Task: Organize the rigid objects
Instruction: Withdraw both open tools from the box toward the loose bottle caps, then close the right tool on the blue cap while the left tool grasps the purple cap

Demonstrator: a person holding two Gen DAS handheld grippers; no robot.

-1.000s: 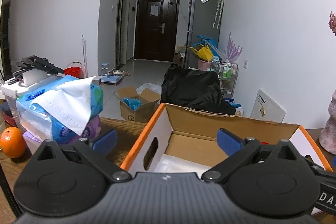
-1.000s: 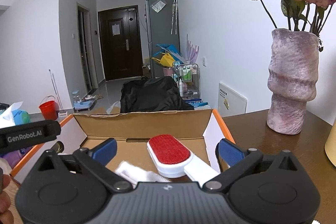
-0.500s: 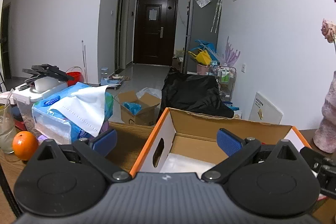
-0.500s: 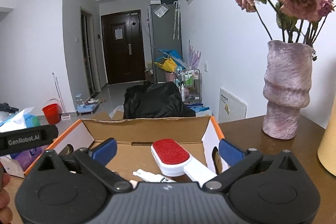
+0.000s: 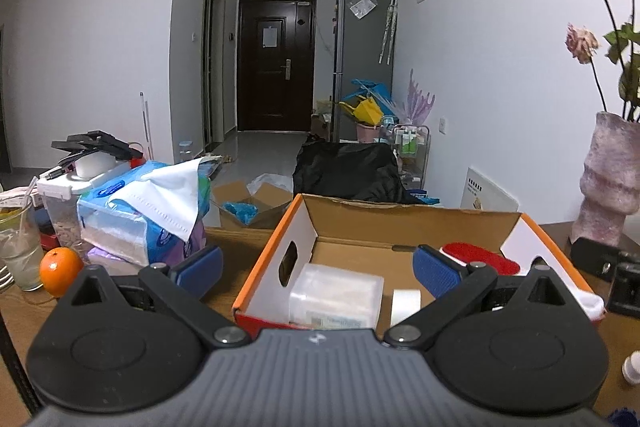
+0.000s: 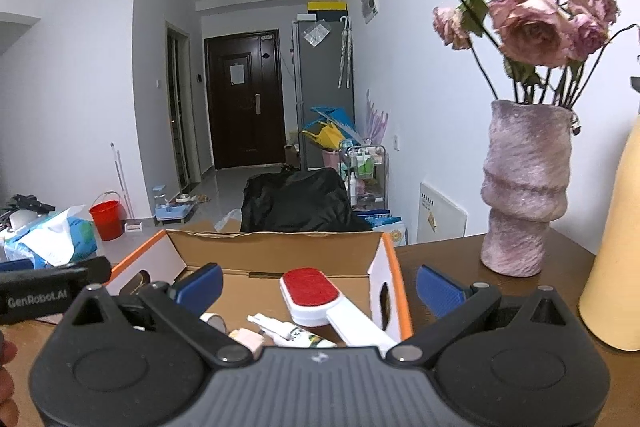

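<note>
The left gripper (image 5: 318, 269) hangs over the near edge of the cardboard box (image 5: 412, 223), its two blue fingers (image 5: 199, 264) spread wide with nothing between them. Its left finger sits outside the box's left wall over the wooden bench (image 5: 230, 247), and its right finger is over the box interior. Between the fingers, inside the box, lie a clear plastic container (image 5: 334, 293) and, just right of it, a roll of white tape (image 5: 405, 303). Behind the right finger shows the red pad of a lint brush (image 5: 478, 255). Left of the left finger stand a tissue pack (image 5: 148, 211), an orange (image 5: 60, 269) and a glass (image 5: 18, 247); far right stands a pink vase (image 5: 608, 187).

The right gripper (image 6: 318, 287) also holds its fingers (image 6: 438, 290) wide apart and empty. Its left finger is over the box (image 6: 276, 251), its right finger outside the box's right wall over the bench (image 6: 452, 263). Between the fingers lies the lint brush (image 6: 316, 293), red face up, its white handle running toward the right finger. Left of it are a small white tube (image 6: 290, 333) and a pale block (image 6: 248, 339). Beyond the right finger stand the vase (image 6: 526, 187) of dried roses and a yellow object (image 6: 616, 267).
</note>
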